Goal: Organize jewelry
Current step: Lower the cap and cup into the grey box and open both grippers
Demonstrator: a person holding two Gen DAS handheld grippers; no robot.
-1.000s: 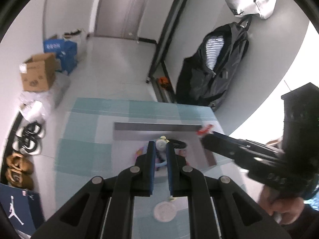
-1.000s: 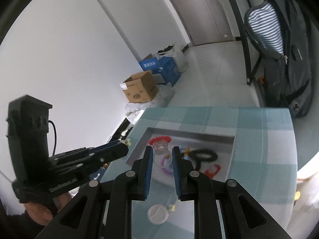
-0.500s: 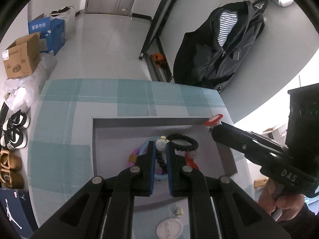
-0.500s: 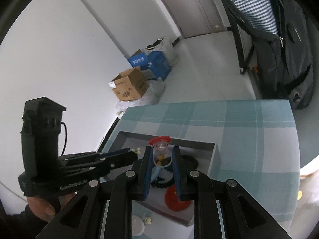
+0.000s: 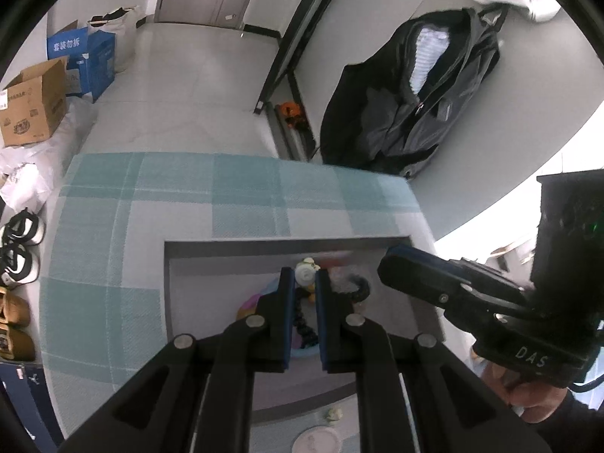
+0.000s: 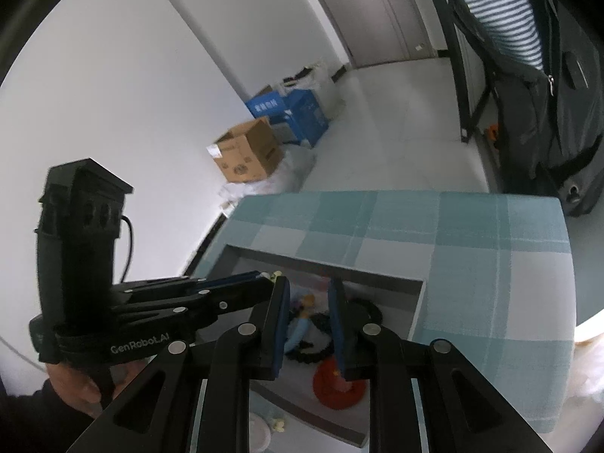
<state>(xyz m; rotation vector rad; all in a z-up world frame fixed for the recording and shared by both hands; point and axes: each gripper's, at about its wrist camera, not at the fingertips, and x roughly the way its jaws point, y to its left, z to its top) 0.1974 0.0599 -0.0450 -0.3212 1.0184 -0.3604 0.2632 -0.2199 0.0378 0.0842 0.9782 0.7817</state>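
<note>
A grey tray (image 5: 173,264) on the checked tablecloth holds a black bead bracelet (image 6: 313,355), a blue ring (image 6: 296,336) and an orange-red piece (image 6: 338,385). My left gripper (image 5: 305,277) is shut on a small white and yellow trinket (image 5: 306,270) above the tray. My right gripper (image 6: 308,290) is open over the tray, with nothing between its fingers. A blurred red streak (image 5: 336,256) shows near the tray's far wall in the left wrist view. The right gripper also shows in the left wrist view (image 5: 396,264).
A white lid (image 5: 317,441) and a small pale trinket (image 5: 334,413) lie on the cloth in front of the tray. On the floor beyond are a cardboard box (image 5: 32,104), a blue box (image 5: 83,60), shoes (image 5: 19,249) and a black jacket on a rack (image 5: 415,94).
My right gripper has let go of the small red-lidded jar and opened; the jar is no longer between its fingers. Both grippers have moved further over the tray.
</note>
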